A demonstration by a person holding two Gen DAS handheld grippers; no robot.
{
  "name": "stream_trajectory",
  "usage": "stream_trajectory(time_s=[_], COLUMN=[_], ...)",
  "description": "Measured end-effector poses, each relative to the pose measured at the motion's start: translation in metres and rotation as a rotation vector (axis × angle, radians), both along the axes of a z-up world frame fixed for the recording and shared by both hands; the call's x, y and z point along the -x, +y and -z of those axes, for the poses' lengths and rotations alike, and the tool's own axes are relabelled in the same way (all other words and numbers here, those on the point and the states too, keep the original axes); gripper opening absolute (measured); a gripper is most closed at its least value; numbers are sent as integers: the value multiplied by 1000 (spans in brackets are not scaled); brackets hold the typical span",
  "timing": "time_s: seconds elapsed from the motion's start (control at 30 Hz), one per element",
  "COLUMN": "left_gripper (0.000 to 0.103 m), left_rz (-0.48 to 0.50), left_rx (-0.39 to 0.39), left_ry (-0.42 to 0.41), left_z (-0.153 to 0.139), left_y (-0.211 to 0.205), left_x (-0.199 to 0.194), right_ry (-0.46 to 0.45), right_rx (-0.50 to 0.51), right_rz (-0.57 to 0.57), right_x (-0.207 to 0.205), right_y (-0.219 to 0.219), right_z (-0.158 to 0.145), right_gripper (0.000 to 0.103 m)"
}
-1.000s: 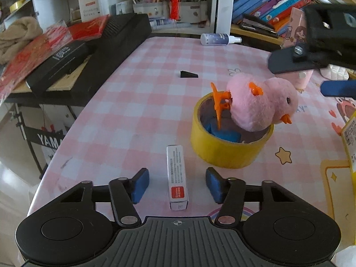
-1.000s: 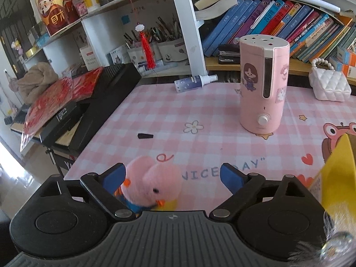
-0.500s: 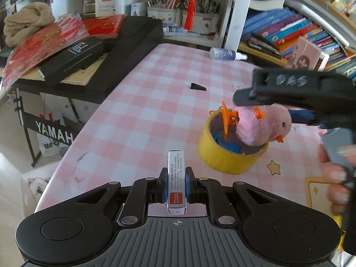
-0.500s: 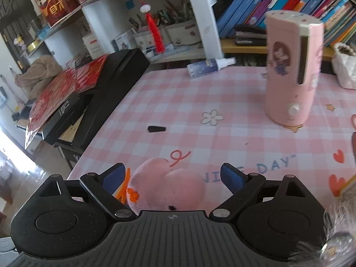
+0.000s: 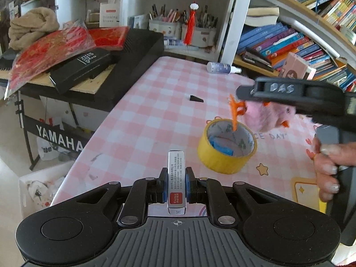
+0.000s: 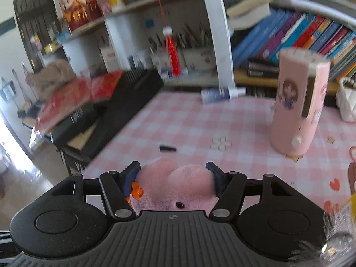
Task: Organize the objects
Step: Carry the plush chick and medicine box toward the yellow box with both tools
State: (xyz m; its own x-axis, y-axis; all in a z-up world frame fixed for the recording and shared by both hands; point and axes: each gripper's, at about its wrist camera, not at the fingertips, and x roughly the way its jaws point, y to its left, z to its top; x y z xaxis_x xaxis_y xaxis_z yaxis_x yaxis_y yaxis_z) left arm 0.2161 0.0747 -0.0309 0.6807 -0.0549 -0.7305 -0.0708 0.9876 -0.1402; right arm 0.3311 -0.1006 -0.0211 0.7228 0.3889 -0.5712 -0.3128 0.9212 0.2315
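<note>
My left gripper (image 5: 175, 183) is shut on a slim white box with a red label (image 5: 176, 182) and holds it above the pink checked table (image 5: 155, 115). My right gripper (image 6: 173, 178) is shut on a pink plush chick (image 6: 175, 184). In the left wrist view the chick (image 5: 267, 118) hangs in that gripper just above a yellow tape roll (image 5: 225, 149), its orange feet over the roll's hole. A blue piece (image 5: 220, 146) lies inside the roll.
A pink humidifier (image 6: 298, 104) stands at the right. A spray bottle (image 5: 222, 68) lies at the table's far edge. A small black wedge (image 5: 196, 98) lies mid-table. Black cases and red packets (image 5: 84, 62) lie on a keyboard at the left. Bookshelves stand behind.
My left gripper closed on the white box and lifted it off the table. My right gripper came down, closed on the chick and raised it off the tape roll.
</note>
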Motion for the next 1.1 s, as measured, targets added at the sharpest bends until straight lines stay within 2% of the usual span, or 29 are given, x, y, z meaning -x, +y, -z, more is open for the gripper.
stream_trajectory(time_s=[0.2,0.4,0.87,1.1], left_gripper=[13,13,13,13], left_rz=[9,34,77,116], left_rx=[12,16,38,53], left_ry=[-25,-50,-61,-81], left_z=[-7,-12,-13,-16], left_y=[4,3,7,11], left_x=[12,28,62,86], right_ry=[-87,-124,-59,10], right_rx=[3,16,54,78], right_rz=[13,40,66,80], right_x=[28,57,113,152], right_y=[-9,-18,-21,-25], right_z=[-28,-39,-29,-26], right_gripper=[62,62,62,62])
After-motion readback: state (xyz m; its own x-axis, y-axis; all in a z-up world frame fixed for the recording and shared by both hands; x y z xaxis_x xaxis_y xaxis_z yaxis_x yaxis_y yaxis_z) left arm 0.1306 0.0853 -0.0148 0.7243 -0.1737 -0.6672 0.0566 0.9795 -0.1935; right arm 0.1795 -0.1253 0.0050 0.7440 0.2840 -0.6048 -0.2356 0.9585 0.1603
